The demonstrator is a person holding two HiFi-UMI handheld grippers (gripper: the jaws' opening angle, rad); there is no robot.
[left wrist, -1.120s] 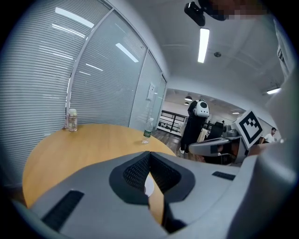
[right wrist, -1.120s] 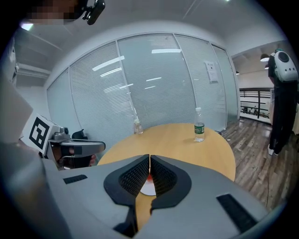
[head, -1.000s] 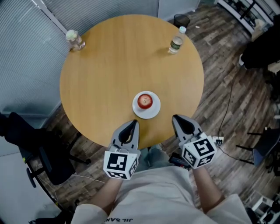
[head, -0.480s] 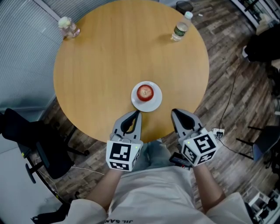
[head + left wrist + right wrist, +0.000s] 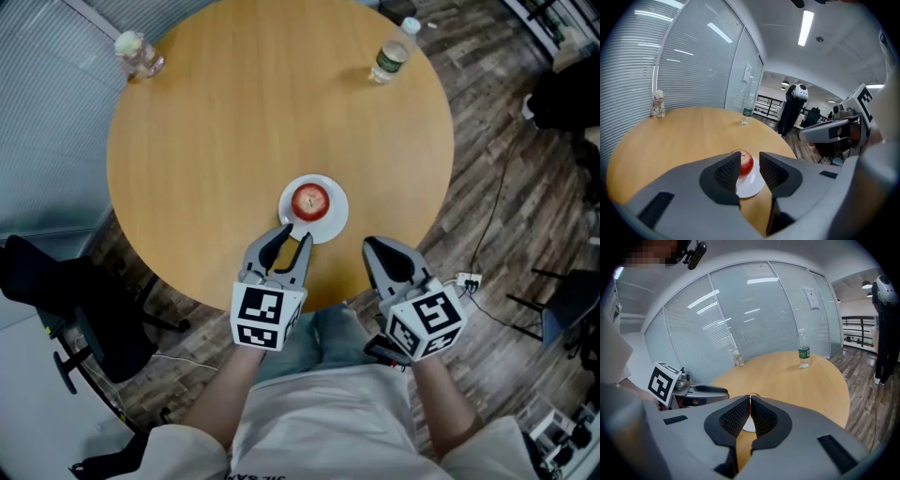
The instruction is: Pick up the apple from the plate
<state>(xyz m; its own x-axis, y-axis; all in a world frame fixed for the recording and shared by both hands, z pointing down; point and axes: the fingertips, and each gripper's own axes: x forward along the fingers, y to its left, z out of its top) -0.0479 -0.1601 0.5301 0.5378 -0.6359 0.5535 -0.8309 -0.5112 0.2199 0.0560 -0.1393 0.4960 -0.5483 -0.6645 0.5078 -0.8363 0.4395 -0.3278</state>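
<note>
My left gripper (image 5: 289, 240), jaws just parting with nothing between them, has the red apple (image 5: 310, 200) straight ahead on its white plate (image 5: 332, 225) (the right gripper (image 5: 377, 251), jaws pressed together, is farther off).

Left gripper (image 5: 296, 235), jaws just opening, empty, seemingly at plate (image 5: 334, 223) bearing apple (image 5: 310, 200).

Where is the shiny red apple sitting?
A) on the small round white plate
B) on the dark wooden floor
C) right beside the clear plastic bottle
A: the red apple rests in the middle of the white plate, on the round wooden table.
</note>
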